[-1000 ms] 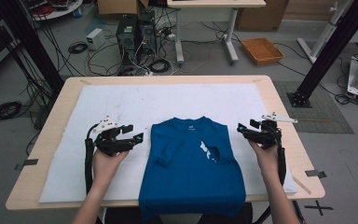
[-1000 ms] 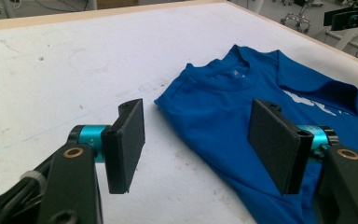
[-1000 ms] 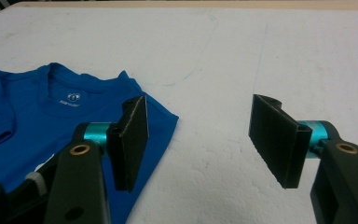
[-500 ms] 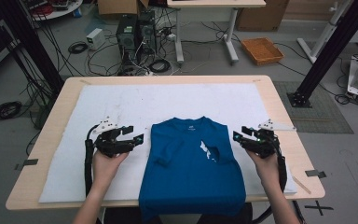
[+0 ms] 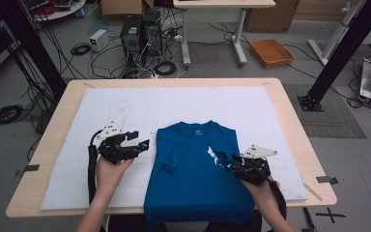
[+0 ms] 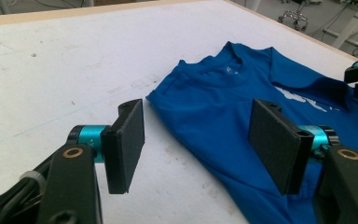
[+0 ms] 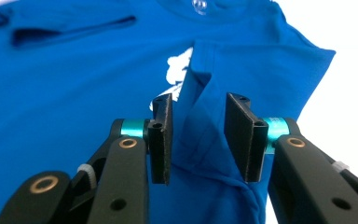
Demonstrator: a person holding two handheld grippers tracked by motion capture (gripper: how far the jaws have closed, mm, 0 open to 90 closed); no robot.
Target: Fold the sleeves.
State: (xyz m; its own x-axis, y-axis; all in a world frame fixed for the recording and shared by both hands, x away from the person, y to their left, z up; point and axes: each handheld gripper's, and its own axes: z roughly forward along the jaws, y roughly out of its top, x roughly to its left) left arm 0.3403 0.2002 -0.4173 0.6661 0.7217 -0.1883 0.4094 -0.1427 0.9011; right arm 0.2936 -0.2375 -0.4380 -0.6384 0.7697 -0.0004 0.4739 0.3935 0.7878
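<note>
- While our right gripper (image 7: pixel 198 140) has just been closing its jaws, a raised fold of the blue T-shirt (image 5: pixel 193 179) stands between them — pads not yet pressing, we judge.
- Our left gripper (image 6: pixel 205 144) waits spread wide, the shirt's shoulder edge lying under it.
- Soft, wrinkled cloth lies flat on the white mat (image 5: pixel 125 111), ready for folding.

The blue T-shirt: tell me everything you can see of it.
The blue T-shirt looks like soft knit cloth, with a ribbed round collar, a small white mark inside the neck and a white print on the chest. It lies flat, front up, on the white mat, collar away from the person, hem hanging over the near table edge. Both sleeves are folded in over the body. The right tongs straddle a raised fold of one folded sleeve, their jaws just closing, pads not yet pressing. The left tongs stand open beside the other edge.
</note>
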